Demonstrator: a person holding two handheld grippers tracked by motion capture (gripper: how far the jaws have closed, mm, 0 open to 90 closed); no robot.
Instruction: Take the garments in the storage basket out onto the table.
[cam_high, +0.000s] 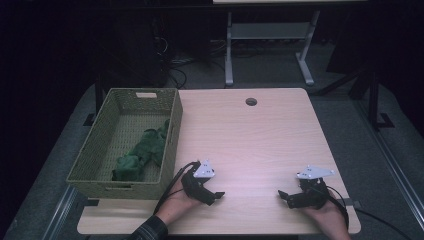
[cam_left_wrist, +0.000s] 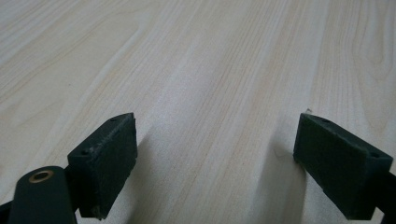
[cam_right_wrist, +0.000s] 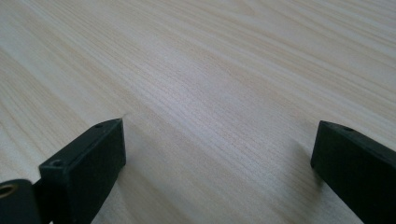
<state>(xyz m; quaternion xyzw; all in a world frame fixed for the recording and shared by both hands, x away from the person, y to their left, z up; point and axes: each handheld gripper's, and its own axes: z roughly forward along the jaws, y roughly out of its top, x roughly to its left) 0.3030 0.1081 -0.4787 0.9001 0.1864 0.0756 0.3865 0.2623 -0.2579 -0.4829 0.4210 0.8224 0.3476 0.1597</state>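
Both of your grippers rest low on the table (cam_high: 260, 135) near its front edge, pointing toward each other across bare wood. Your left gripper (cam_high: 217, 195) has its jaws spread wide with nothing between them, and the same holds for your right gripper (cam_high: 283, 196): wide apart, empty, only wood grain ahead of the pads in each gripper view.

The green cloth (cam_high: 142, 152) lies crumpled inside the woven basket (cam_high: 95, 150), which sits to the outer side of your left jaws, close by, and well apart from your right jaws.

What could go wrong from here: if you go for the cloth, the left jaws must clear the basket's near wall. Swinging across too low would probably knock the wall and push the basket, which already overhangs the table's left edge. The cloth is soft and bunched, so a shallow pinch may catch a single fold and let the rest drag on the rim. The cable trailing from your left gripper could also snag on the basket's corner.

Counts: one basket, one cloth, two grippers, one table, and one round hole (cam_high: 251, 102) at the table's far side.
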